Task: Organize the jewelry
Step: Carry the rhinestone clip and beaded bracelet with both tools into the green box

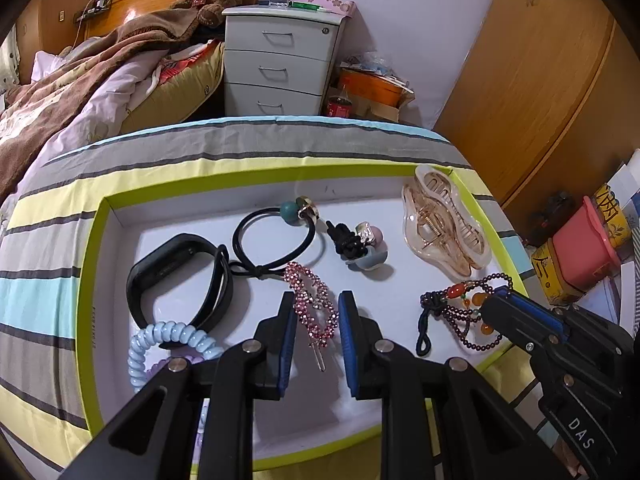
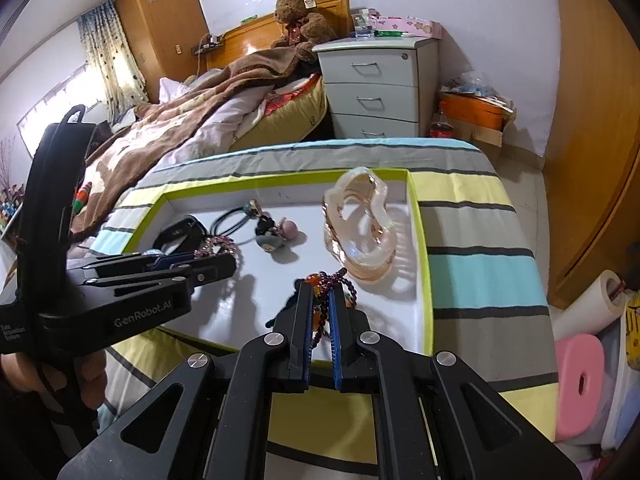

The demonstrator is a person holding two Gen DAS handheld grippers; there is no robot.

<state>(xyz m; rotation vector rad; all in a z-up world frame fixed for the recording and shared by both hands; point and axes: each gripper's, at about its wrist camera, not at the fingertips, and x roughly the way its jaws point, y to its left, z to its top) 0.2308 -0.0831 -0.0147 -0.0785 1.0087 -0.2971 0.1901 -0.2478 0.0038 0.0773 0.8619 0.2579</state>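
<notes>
— Left gripper (image 1: 318,304)? 
— Jaws parted around pink rhinestone clip (image 1: 312,304), not pressing, inside the tray (image 1: 90,280).
— Right gripper (image 2: 321,292)? 
— Clamped on bead bracelet (image 2: 326,284), near tray's front edge.

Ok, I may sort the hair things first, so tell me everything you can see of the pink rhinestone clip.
The pink rhinestone clip is a slim hair clip set with pink and clear stones, a bare metal prong at its near end. It lies flat on the white tray, between the left gripper's fingers; contact is unclear. Its far end meets the black hair tie.
</notes>
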